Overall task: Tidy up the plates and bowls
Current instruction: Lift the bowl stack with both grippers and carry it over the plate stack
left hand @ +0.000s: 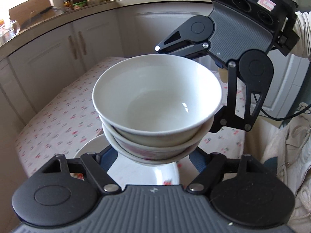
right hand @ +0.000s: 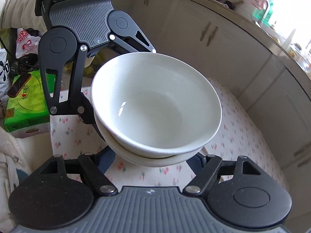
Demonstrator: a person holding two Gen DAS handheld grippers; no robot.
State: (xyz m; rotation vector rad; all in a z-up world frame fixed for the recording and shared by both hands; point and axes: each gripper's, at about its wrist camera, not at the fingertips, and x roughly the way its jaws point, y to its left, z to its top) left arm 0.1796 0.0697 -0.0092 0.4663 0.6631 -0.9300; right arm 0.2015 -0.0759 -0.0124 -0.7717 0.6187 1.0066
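A stack of white bowls (left hand: pixel 155 101) hangs in the air over the floral tablecloth (left hand: pixel 58 124); the lowest bowl (left hand: pixel 147 153) has a pink pattern. My left gripper (left hand: pixel 152 156) clasps the stack's near side low down, its fingertips hidden under the bowls. My right gripper (left hand: pixel 186 86) clasps the far right side of the same stack. In the right wrist view the stack (right hand: pixel 155 104) sits between my right gripper (right hand: pixel 153 161) and the left gripper (right hand: pixel 120 83). A white plate (left hand: pixel 136 174) lies on the table below the stack.
Cream cabinets (left hand: pixel 58 62) and a curved countertop with bottles (left hand: pixel 77 0) run behind the table. A green box (right hand: pixel 25 106) with a phone (right hand: pixel 19 86) on it and bags stand beside the table. A white-sleeved arm (left hand: pixel 303 35) holds the right gripper.
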